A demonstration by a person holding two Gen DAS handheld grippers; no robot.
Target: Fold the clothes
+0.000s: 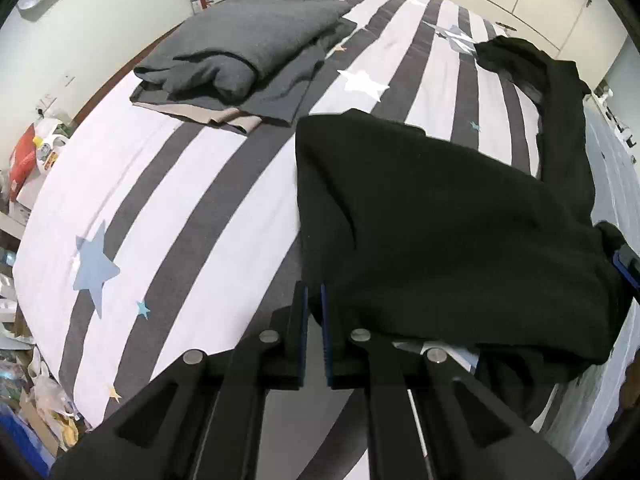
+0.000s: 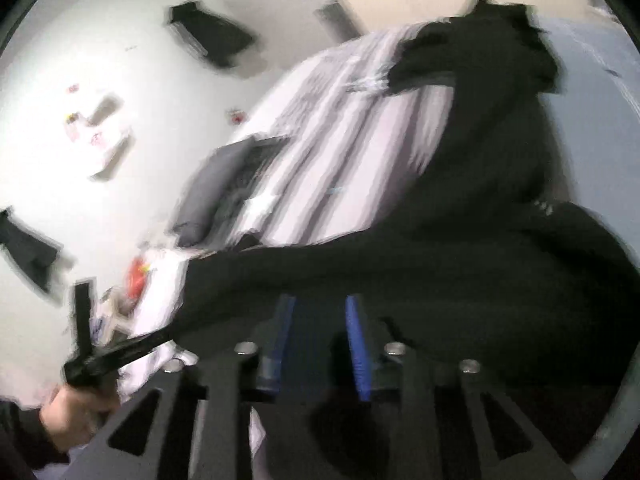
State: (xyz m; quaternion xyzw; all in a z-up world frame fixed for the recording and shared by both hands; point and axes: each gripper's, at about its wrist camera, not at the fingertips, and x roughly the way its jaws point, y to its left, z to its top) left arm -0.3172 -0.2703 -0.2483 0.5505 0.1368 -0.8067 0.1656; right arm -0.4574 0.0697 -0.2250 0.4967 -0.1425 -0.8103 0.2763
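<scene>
Folding underway: grey garment folded on bed; black garment unfinished, left claw pressed together at its edge, right claw spread.

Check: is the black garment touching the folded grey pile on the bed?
Apart. The left wrist view shows striped bedcover between the black garment and the folded grey pile.

You have open striped bedspread on your left; the folded grey pile blocks the far side, and the black garment covers the right, draped to the bed's edge.
</scene>
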